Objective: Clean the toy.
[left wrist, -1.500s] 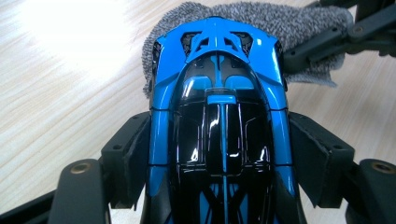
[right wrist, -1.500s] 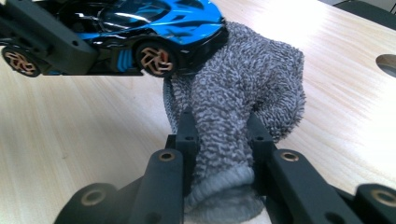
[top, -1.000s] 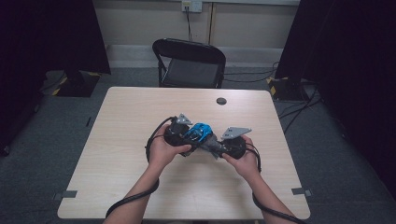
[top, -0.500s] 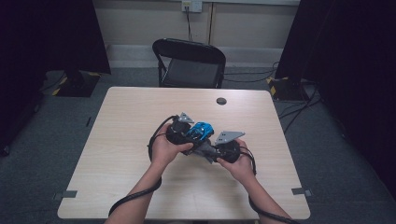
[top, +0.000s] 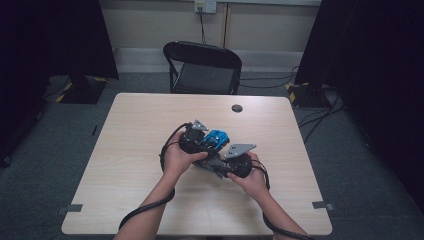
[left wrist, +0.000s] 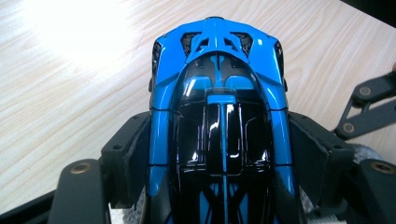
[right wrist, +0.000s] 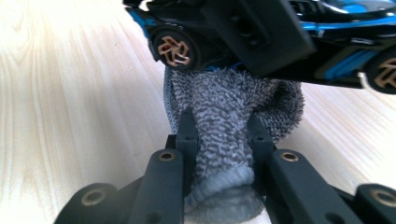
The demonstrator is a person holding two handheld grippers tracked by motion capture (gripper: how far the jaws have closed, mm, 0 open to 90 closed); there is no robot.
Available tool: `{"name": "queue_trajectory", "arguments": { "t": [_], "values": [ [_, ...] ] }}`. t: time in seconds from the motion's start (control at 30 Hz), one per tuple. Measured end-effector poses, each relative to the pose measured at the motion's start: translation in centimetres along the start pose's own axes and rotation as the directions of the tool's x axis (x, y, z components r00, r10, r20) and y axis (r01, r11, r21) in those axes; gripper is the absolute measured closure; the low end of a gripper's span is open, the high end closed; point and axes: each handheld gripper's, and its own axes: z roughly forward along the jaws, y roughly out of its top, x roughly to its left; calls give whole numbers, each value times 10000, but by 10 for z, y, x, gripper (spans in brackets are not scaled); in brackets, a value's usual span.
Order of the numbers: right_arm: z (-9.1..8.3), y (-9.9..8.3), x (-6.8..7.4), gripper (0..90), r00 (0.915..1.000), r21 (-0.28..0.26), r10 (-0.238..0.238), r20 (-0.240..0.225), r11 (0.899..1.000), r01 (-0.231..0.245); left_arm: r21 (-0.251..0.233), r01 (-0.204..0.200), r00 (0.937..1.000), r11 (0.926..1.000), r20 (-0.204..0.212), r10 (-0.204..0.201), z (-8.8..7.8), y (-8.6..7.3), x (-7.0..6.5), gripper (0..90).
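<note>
1. The left claw (left wrist: 219, 154) is clamped on a blue and black toy car (left wrist: 218, 116): in the left gripper view its two black jaws press against the car's flanks, one on each side, with the roof and the blue centre stripe between them.
2. The car points away from that claw, its nose out over the pale wooden surface (left wrist: 70, 70).
3. The right claw (right wrist: 222, 135) is closed tight on a bunched grey terry cloth (right wrist: 233, 107); in the right gripper view the jaws pinch the cloth's narrow part and the loose end swells out beyond them.
4. That cloth reaches up to the underside of the car, touching it just behind a wheel with a copper-coloured rim (right wrist: 171, 48).
5. A jaw of the other claw shows above the cloth, lying against the car's side.
6. In the high view the left claw (top: 200, 140) and the right claw (top: 220, 162) meet near the middle of the surface (top: 125, 150), the car (top: 216, 138) between them, held just above the wood.
7. Both forearms come in from the near edge, a black cable (top: 150, 207) trailing along the left one.
8. Farther off, a small dark round object (top: 237, 108) lies near the far edge, and a black folding chair (top: 202, 67) stands behind the surface.
</note>
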Motion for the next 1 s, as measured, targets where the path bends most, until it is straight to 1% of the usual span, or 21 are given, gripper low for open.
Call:
{"name": "queue_trajectory", "arguments": {
  "t": [0.2, 0.37, 0.5, 0.57, 0.6, 0.63, 0.67, 0.7, 0.73, 0.83, 0.9, 1.0],
  "values": [
    [5, 0, 4, 735, 9999, 19, -65, -139, 10000, 65, -11, 49, 10000, 10000, -25, -49, 1, 0, 3, 283],
    [9, 1, 9, 734, 9990, 56, -207, -387, 9998, 210, 22, 80, 10000, 10000, -52, -79, 2, 1, 4, 284],
    [13, 2, 14, 734, 9969, 128, -381, -694, 9992, 390, -36, 166, 9998, 9999, -74, -166, 3, 2, 6, 283],
    [15, 2, 17, 734, 9949, 156, -480, -886, 9986, 496, -23, 214, 9997, 9998, -151, -214, 3, 2, 8, 284],
    [16, 2, 19, 733, 9938, 203, -525, -984, 9983, 547, -21, 198, 9996, 9998, -179, -198, 3, 2, 10, 284],
    [17, 3, 21, 733, 9920, 274, -596, -1117, 9976, 630, -55, 274, 9993, 9996, -242, -275, 2, 2, 12, 284],
    [17, 2, 23, 733, 9907, 334, -670, -1180, 9969, 714, -20, 243, 9991, 9997, -337, -244, 0, 1, 16, 284],
    [17, 2, 24, 733, 9901, 387, -764, -1178, 9959, 815, 5, 354, 9987, 9994, -364, -354, -1, 1, 19, 284],
    [16, 2, 24, 733, 9896, 433, -827, -1180, 9951, 884, -13, 359, 9984, 9994, -427, -359, -3, -1, 22, 284],
    [11, -1, 21, 733, 9911, 482, -788, -1077, 9953, 844, 72, 446, 9970, 9990, -636, -440, -10, -5, 30, 284],
    [7, -4, 16, 733, 9931, 510, -683, -949, 9960, 733, 68, 537, 9961, 9985, -703, -531, -15, -8, 34, 284],
    [-1, -8, 8, 732, 9965, 529, -496, -670, 9972, 531, 134, 538, 9953, 9985, -811, -526, -21, -14, 39, 284]
  ]
}}
